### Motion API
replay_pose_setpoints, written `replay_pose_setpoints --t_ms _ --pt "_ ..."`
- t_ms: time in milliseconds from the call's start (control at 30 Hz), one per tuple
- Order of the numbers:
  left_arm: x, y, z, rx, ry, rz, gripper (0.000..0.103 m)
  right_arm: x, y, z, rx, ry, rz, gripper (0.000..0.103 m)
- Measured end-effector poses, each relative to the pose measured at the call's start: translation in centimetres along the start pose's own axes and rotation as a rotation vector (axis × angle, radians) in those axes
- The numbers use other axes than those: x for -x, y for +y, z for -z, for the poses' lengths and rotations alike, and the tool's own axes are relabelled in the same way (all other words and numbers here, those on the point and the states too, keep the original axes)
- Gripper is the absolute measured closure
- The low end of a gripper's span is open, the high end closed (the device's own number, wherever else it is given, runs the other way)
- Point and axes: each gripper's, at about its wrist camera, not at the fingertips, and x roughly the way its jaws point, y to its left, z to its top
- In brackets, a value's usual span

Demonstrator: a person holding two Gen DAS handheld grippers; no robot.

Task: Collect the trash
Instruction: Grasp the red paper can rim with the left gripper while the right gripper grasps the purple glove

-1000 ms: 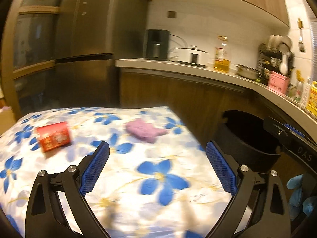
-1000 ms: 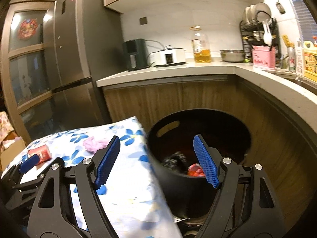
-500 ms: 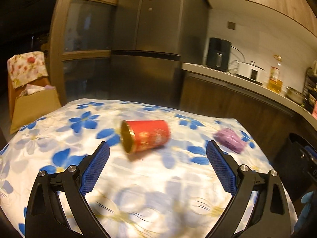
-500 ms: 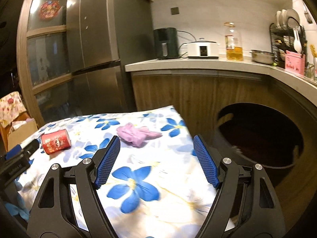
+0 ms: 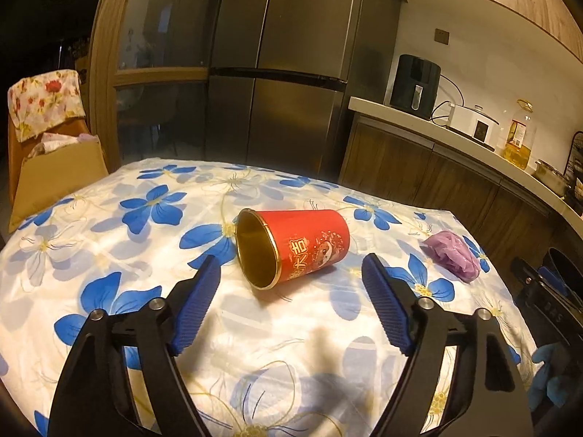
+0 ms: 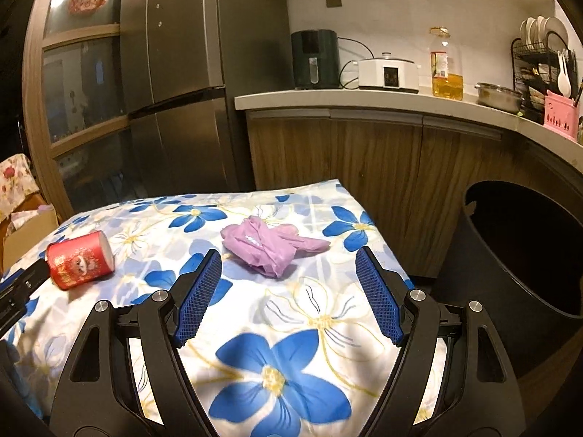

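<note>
A red paper cup (image 5: 295,245) lies on its side on the flowered tablecloth (image 5: 109,255), its gold mouth toward me. My left gripper (image 5: 291,280) is open and empty, just short of the cup. The cup also shows in the right wrist view (image 6: 80,264) at the left. A crumpled purple glove (image 6: 269,247) lies on the cloth; my right gripper (image 6: 288,280) is open and empty just in front of it. The glove shows in the left wrist view (image 5: 453,256) at the right. A black trash bin (image 6: 528,255) stands to the right of the table.
A steel fridge (image 6: 182,73) and wooden cabinets (image 6: 364,153) stand behind the table. The counter (image 6: 400,100) carries an air fryer, a cooker, an oil bottle and a dish rack. A cardboard box (image 5: 54,174) and a chair stand at the left.
Both grippers swung left from the bin toward the table. The left gripper has closed in on the red cup; the right gripper now faces the purple glove. Both stayed open.
</note>
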Motion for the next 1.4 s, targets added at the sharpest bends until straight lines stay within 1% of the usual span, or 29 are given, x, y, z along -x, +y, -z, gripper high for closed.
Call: replay_pose_setpoints --t_ms 100,167,300,500,567,600,667,700,767,833,867,900,933,967,1067,1400 --pt "-0.8 0.0 0.1 0.001 0.025 0.007 0.033 -1.3 0.3 -0.2 0.011 0.016 -0.002 0.032" --pt "-1.3 0.1 0.3 0.004 0.039 0.010 0.037 -2.2 0.6 -0.1 0.022 0.031 -0.001 0.037" --pt "-1.8 0.2 0.6 0.014 0.056 0.022 0.040 -4.1 1.1 0.1 0.035 0.083 -0.016 0.042" --pt "-2.5 0.3 0.7 0.029 0.080 0.043 0.050 -6.6 1.2 0.3 0.019 0.165 -0.029 0.055" --pt "-2.8 0.4 0.7 0.032 0.089 0.045 0.057 -7.2 1.2 0.6 0.016 0.188 -0.033 0.062" --pt "-2.8 0.4 0.7 0.034 0.093 0.048 0.060 -7.5 1.2 0.6 0.015 0.200 -0.034 0.063" --pt "-2.9 0.5 0.9 0.033 0.097 0.051 0.067 -7.9 1.3 0.8 0.016 0.217 -0.041 0.069" --pt "-3.0 0.5 0.9 0.033 0.100 0.053 0.069 -8.0 1.3 0.8 0.018 0.221 -0.043 0.074" --pt "-3.1 0.5 0.9 0.035 0.104 0.055 0.078 -8.1 1.5 0.9 0.026 0.224 -0.051 0.078" --pt "-3.2 0.5 1.0 0.032 0.107 0.056 0.082 -8.1 1.6 0.9 0.032 0.226 -0.055 0.085" --pt "-3.2 0.4 1.0 0.029 0.108 0.055 0.083 -8.1 1.7 0.9 0.034 0.227 -0.057 0.087" --pt "-3.1 0.3 1.0 0.025 0.106 0.055 0.085 -8.2 1.7 0.9 0.034 0.229 -0.059 0.091" --pt "-3.1 0.2 1.1 0.022 0.104 0.057 0.089 -8.2 1.7 0.9 0.034 0.230 -0.061 0.094" --pt "-3.1 0.2 1.1 0.018 0.103 0.058 0.093 -8.2 1.7 0.9 0.034 0.228 -0.064 0.096" --pt "-3.0 0.0 1.2 0.009 0.099 0.061 0.099 -7.9 1.8 0.9 0.038 0.217 -0.068 0.100" --pt "-2.4 0.1 1.2 0.012 0.074 0.085 0.100 -5.3 2.4 0.1 0.067 0.112 -0.076 0.102"
